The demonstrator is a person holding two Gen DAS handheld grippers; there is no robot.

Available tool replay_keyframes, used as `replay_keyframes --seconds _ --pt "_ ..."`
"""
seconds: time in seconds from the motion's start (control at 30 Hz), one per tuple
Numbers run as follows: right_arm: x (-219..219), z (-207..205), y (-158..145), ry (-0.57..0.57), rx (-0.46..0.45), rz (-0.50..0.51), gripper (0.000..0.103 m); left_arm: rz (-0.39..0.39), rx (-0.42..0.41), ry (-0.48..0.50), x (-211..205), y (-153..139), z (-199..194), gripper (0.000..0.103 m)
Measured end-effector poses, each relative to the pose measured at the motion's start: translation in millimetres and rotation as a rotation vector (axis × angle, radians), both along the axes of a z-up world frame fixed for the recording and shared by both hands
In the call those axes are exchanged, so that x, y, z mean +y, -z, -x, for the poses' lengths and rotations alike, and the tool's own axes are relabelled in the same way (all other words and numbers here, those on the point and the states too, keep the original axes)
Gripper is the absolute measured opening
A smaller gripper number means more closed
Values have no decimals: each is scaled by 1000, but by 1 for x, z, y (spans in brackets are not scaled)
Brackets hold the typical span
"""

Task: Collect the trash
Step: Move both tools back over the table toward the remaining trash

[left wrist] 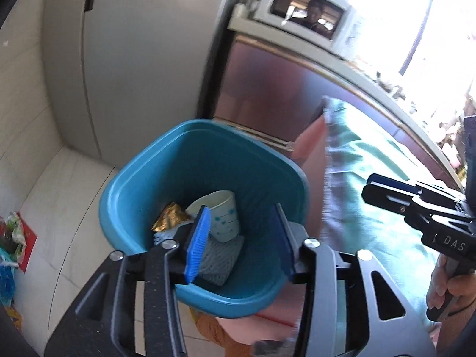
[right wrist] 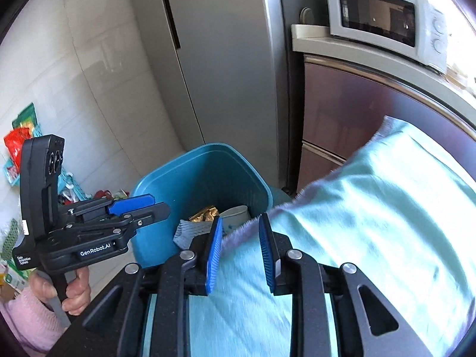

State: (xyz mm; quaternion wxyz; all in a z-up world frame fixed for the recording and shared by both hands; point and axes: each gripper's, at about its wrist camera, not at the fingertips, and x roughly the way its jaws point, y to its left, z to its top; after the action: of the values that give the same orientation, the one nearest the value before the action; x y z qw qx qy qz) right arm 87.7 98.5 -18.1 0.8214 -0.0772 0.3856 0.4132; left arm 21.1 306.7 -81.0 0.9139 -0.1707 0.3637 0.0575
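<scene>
The left wrist view looks straight down into the blue bin (left wrist: 205, 178), so its contents show in full: a white paper cup (left wrist: 221, 217) lying on its side, a crumpled gold wrapper (left wrist: 171, 215) beside it, and a pale foam net sleeve (left wrist: 220, 260) under them. The left gripper (left wrist: 238, 238) hangs over the bin's mouth with its jaws apart and nothing pressed between them.

The right wrist view sees the same bin (right wrist: 205, 175) from the side, so only the tops of the cup (right wrist: 236, 212), the wrapper (right wrist: 205, 212) and the net sleeve (right wrist: 186, 230) show above its rim. The right gripper (right wrist: 240, 253) has its jaws apart over a light green cloth (right wrist: 372, 208), whose fringed edge lies between them; they do not clamp it.

Only this view shows the left gripper (right wrist: 139, 205) from outside, with the hand (right wrist: 71, 291) and pink sleeve (right wrist: 23, 321) that hold it, and a microwave (right wrist: 386, 20) sharp on a cabinet. The other view shows the right gripper (left wrist: 386, 190) at its right edge and bright packets (left wrist: 13, 238) on the floor.
</scene>
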Motion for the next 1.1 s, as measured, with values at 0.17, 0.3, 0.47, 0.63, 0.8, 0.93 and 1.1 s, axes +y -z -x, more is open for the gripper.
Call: replay_keyframes --seconds 0.17,0.3,0.47,0.63,0.8,0.93,1.1 --pt "-49 15 -12 52 -15 -56 30 -26 -71 113 -42 -23 2 51" --pt "-97 28 -18 135 -38 -84 30 -32 -112 224 -81 -38 1 53" --pt "-164 41 -20 271 -62 -98 31 -21 -133 364 -134 -47 -5 54" --pt "-235 58 -22 449 -103 -93 31 -15 -135 493 -191 -49 -16 55" --pt "-298 73 -25 610 -146 -88 31 -24 -126 611 -252 -49 -22 55" --pt "-343 75 -24 709 -157 -98 33 -37 -116 690 -293 -47 -26 55" --pt "-393 52 -27 780 -144 -115 39 -50 -95 757 -339 -46 -39 55"
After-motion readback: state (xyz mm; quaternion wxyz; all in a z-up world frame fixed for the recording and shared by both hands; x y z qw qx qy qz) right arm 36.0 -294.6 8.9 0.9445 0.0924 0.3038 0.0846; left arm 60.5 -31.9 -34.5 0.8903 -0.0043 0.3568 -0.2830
